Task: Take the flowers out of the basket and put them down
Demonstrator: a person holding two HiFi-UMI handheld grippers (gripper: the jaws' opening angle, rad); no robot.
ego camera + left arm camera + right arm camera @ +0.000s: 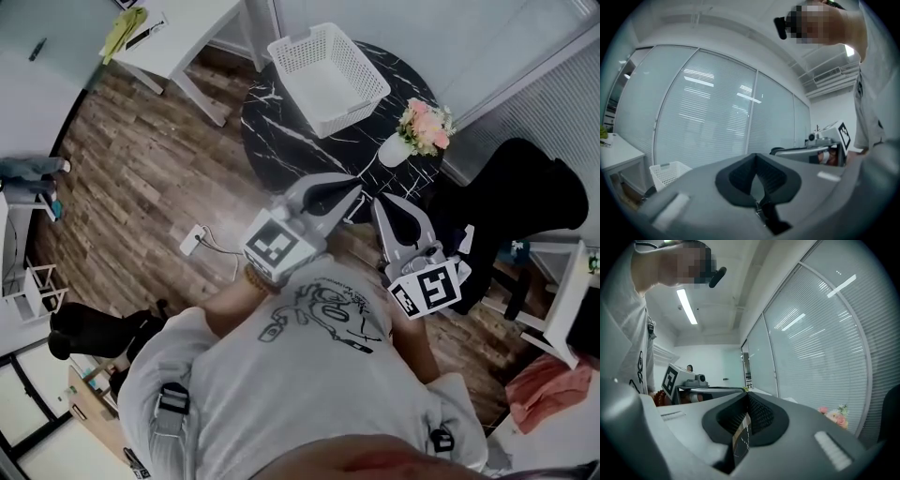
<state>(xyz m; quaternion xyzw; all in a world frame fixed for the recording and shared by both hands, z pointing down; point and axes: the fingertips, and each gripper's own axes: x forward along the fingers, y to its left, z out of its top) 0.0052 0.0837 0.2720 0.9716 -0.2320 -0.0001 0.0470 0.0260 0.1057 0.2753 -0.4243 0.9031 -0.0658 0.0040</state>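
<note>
Left hand-held gripper (356,192): jaws fully together, nothing between the pads, as its own view confirms. Right hand-held gripper (380,203): jaws likewise pressed together and holding nothing. I hold both in front of my chest, pointing roughly level, their tips near each other at the near edge of the round black marbled counter (281,112). The flowers (424,125), pink and cream, sit in a white pot (394,150) on the right side of that counter, outside the basket (356,108) and apart from it. I cannot tell whether the pot stands fully upright. The basket is white, with lattice walls, and rests on the far part of the counter, to the left of the flowers. Neither hand-held gripper touches the flowers, the pot or the basket. From the right gripper view the flowers show low at the right, past the gripper body; from the left gripper view the basket shows low at the left. A black chair (525,197) stands just beside the counter on the right, on a wooden floor (150,178).
</note>
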